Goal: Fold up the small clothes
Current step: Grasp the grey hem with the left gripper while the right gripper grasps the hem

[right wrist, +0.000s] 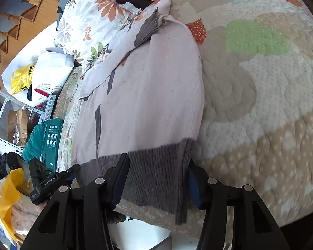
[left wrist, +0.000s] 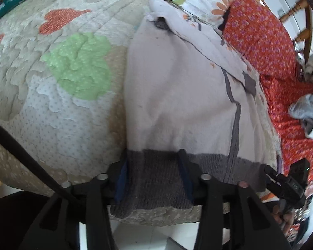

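Observation:
A small pale pink sweater [left wrist: 177, 95] with a grey ribbed hem [left wrist: 156, 177] lies lengthwise on a quilted bed; it also shows in the right wrist view [right wrist: 152, 95], with its grey hem [right wrist: 156, 175] nearest. My left gripper [left wrist: 154, 166] is open, its fingers on either side of the hem's left corner at the bed edge. My right gripper [right wrist: 158, 170] is open, its fingers on either side of the hem's right corner. A sleeve with a grey cuff [right wrist: 147, 29] is folded across the far end. Each gripper shows in the other's view, the right one [left wrist: 285, 179] and the left one [right wrist: 50, 179].
The patchwork quilt [left wrist: 58, 73] covers the bed. A floral pillow [right wrist: 87, 20] and a red flowered cloth [left wrist: 260, 41] lie beyond the sweater. Grey clothes [left wrist: 306, 106] are heaped at the right. A wooden chair [left wrist: 298, 10], green boxes [right wrist: 52, 141] and bags [right wrist: 23, 79] stand beside the bed.

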The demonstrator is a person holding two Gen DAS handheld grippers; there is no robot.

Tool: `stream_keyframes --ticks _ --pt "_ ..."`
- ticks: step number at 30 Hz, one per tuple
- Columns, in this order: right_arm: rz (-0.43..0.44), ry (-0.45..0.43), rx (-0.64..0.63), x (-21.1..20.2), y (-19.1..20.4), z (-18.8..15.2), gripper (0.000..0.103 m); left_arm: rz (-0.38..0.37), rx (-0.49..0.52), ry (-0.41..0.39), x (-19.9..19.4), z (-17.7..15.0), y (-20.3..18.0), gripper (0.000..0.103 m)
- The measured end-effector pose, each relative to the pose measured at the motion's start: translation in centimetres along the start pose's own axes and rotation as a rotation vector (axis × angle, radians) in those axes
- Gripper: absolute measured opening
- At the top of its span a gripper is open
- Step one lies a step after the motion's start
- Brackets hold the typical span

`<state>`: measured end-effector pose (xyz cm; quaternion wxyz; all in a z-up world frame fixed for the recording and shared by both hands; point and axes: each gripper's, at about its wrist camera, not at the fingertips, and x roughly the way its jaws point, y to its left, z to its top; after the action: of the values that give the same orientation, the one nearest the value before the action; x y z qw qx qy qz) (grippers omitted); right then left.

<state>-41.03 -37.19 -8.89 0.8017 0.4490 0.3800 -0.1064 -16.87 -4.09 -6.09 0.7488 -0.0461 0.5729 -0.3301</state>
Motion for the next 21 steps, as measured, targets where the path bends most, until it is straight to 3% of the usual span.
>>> stream_keyframes --ticks 2,4,5,6,11,17,21 --pt "-0.018 -0.007 0.002 0.1 0.1 -0.8 0.054 0.037 0.047 0.008 0.1 -0.2 -0.9 0.047" --pt "-0.074 -0.018 -0.012 0.0 0.3 -0.8 0.040 0.099 0.101 0.010 0.0 -0.1 -1.7 0.018" --pt "-0.099 -0.018 -0.015 0.0 0.3 -0.7 0.020 0.085 0.108 0.013 -0.2 0.1 -1.7 0.006" --pt "-0.109 -0.014 -0.009 0.0 0.1 -0.5 0.009 0.042 0.081 -0.001 -0.8 0.7 -1.5 0.006" --pt "-0.061 -0.026 0.044 -2.0 -1.0 -0.7 0.006 0.016 0.030 -0.106 -5.1 2.6 -0.5 0.006" --pt "-0.019 0.008 0.054 -4.2 -1.3 -3.7 0.005 -0.033 0.002 -0.066 -6.8 0.0 -0.2 0.006" --pt "-0.002 0.015 0.066 -4.5 -1.1 -3.5 0.005 -0.037 -0.012 -0.063 -6.7 -0.2 -0.6 0.006"
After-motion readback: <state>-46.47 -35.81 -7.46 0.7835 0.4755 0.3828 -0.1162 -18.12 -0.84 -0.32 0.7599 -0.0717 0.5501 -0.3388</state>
